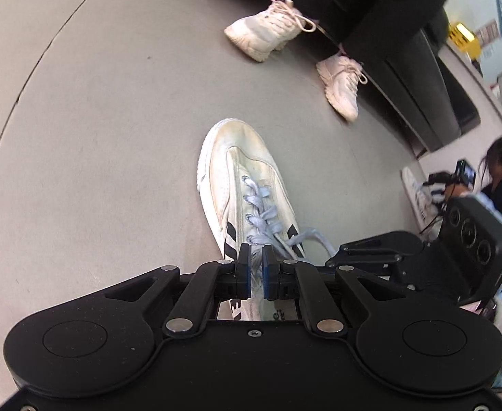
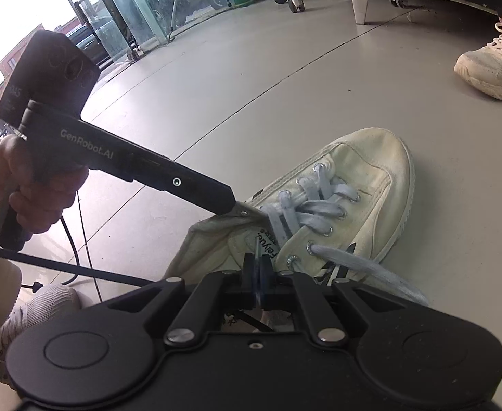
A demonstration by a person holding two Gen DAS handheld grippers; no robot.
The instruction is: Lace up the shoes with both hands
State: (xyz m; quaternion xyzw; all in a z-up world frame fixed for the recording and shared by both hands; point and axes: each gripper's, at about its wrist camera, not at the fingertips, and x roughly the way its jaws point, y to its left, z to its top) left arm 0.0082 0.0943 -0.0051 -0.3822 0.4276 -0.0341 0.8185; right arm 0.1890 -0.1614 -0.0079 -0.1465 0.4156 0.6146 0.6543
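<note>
Grey polished floor (image 1: 97, 137) carries the cream canvas sneaker (image 1: 244, 178), toe at twelve o'clock. At six o'clock the left gripper (image 1: 256, 267) stands slightly parted around a pale lace strand, seemingly tensioning it. At four o'clock the right gripper (image 2: 258, 275) is clamped tight on the lace end (image 2: 257, 257), ready for threading.

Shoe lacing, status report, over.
Left gripper narrowly open over the lace. Right gripper shut on lace. White shoe part-laced. Nothing blocking.
</note>
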